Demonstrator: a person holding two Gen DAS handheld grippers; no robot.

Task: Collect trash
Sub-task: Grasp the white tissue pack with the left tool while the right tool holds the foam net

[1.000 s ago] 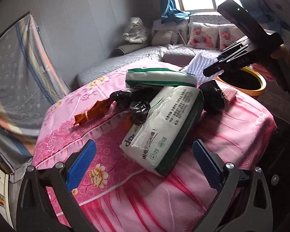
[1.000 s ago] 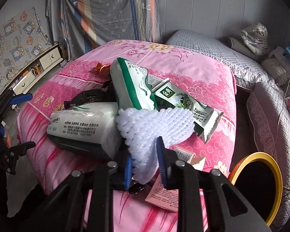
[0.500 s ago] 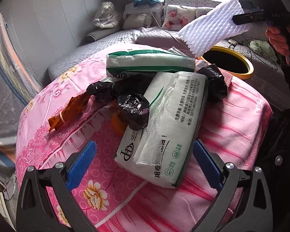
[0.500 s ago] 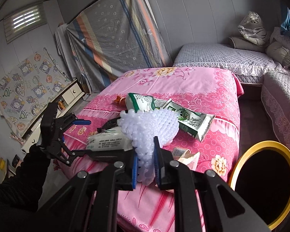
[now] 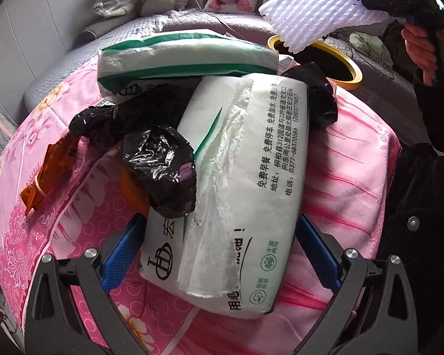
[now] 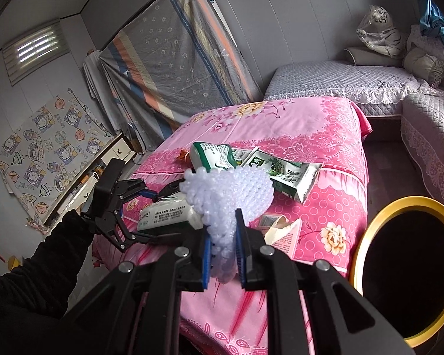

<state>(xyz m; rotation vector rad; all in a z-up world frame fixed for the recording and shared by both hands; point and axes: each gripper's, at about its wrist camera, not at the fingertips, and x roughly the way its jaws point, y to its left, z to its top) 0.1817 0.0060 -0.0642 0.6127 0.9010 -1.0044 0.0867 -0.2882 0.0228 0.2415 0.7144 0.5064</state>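
Trash lies heaped on the pink surface (image 6: 307,124). The right hand-held gripper (image 6: 223,247) is clamped on white foam netting (image 6: 226,195) beside the yellow-rimmed bin (image 6: 367,236), whose inside looks dark. The left hand-held gripper (image 5: 219,251) is spread wide around a white tissue pack (image 5: 239,177).

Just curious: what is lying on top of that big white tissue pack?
A crumpled black plastic bag drapes over the tissue pack on its left edge. What the bag covers underneath stays hidden.
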